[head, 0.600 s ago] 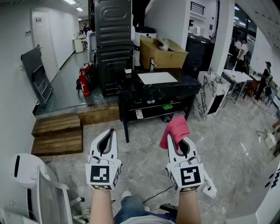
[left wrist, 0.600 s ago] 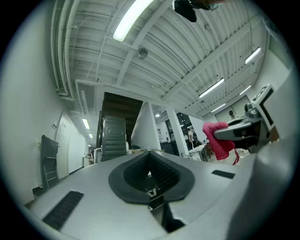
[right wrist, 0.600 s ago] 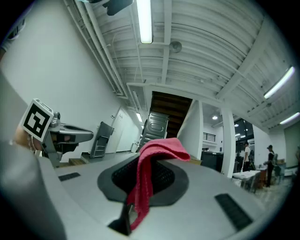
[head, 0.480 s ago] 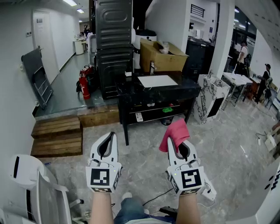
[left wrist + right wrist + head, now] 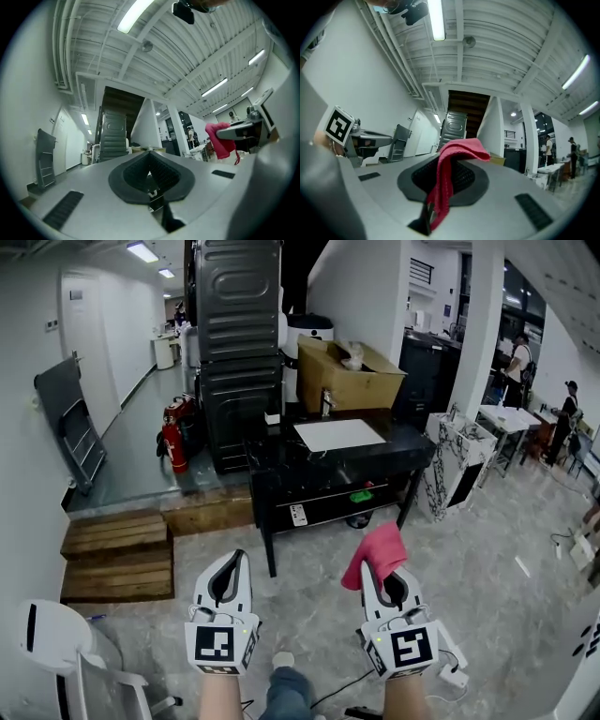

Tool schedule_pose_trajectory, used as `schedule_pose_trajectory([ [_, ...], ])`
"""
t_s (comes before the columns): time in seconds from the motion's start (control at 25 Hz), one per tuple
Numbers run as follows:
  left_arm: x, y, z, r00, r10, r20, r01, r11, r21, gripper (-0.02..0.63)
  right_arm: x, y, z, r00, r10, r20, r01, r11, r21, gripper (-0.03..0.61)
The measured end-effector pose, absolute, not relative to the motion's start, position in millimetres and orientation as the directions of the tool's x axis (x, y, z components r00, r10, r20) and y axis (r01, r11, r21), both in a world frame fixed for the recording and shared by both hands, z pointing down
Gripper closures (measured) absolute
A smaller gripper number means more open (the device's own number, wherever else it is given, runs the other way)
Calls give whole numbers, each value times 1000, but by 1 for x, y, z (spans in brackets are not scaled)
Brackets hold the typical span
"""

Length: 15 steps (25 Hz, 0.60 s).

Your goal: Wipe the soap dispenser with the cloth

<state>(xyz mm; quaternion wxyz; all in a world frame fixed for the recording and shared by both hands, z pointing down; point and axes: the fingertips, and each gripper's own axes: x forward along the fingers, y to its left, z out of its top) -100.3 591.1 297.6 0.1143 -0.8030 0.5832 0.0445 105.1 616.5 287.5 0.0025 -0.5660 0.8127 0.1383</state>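
Distance to the far sink counter (image 5: 272, 442) has been reduced, pink cloth (image 5: 375, 554) pinched in the right gripper (image 5: 384, 565), left gripper (image 5: 234, 557) closed empty; the dispenser, perhaps there, is unreached.

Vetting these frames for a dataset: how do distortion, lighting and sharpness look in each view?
Head view: evenly lit, sharp, wide-angle bending at the edges. Left gripper view: heavy fisheye, dark round vignette, ceiling light blown out. Right gripper view: same vignette, ceiling tube glaring, cloth sharp.
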Motion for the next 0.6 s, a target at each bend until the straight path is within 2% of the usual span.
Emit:
schedule_pose_trajectory([
  [0.6,-161,333,304,331,-928,-173,-943,-319,-94,600,42,359,277,-366,-921,-136,-912,326,250,526],
])
